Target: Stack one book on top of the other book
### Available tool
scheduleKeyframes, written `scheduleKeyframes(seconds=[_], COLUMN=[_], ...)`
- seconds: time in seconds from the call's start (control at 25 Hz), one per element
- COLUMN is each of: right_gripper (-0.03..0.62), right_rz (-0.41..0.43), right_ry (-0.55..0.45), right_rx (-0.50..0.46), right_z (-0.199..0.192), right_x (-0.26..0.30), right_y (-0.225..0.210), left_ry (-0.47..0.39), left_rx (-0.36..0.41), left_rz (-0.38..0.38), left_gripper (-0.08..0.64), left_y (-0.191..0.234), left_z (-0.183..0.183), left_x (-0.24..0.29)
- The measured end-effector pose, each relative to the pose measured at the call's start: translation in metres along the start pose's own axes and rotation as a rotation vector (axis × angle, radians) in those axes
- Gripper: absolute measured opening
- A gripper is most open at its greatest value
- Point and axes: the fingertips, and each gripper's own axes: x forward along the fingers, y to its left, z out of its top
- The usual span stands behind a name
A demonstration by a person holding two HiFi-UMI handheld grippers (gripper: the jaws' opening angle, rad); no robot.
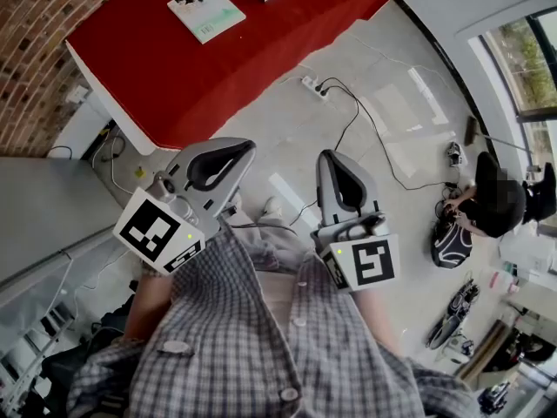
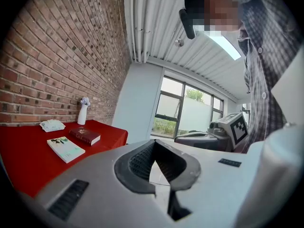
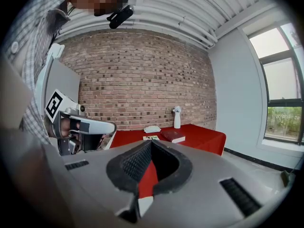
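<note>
Fingers of left gripper (image 1: 247,149) and right gripper (image 1: 332,159) are clenched, empty; arriving clenched would likely shove the pale book (image 1: 205,11) ahead off the surface (image 1: 287,55).

Floor (image 1: 287,142) before the red surface (image 1: 261,68) is open, though a power strip (image 1: 312,84) and cables (image 1: 357,110) lie beside its corner. Its near half is free.
</note>
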Motion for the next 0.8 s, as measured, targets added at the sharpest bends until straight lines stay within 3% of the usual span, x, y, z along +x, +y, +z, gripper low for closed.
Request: scheduleKeyframes(seconds=[0.36,0.64,0.8], right_gripper=[0.008,0.008,0.007], right_rz=[-0.044,-0.069,-0.082], right_ry=[-0.024,-0.034,-0.094], right_rx=[0.038,0.011,0.006], right_z=[0.006,0.010,0.021], right_x=[0.004,0.014,0.020], right_y=[-0.001,0.009,0.016], left_ry=[-0.005,-0.022,-0.032], left_rx=[0.009,0.024,0.036], left_rz=[-0.016,-0.017,-0.022], left_gripper=[0.008,0.008,0.008], left_y=[0.009,0.026,0.036], left_z=[0.004,0.009,0.012], left_x=[-0.004,-0.018,-0.025])
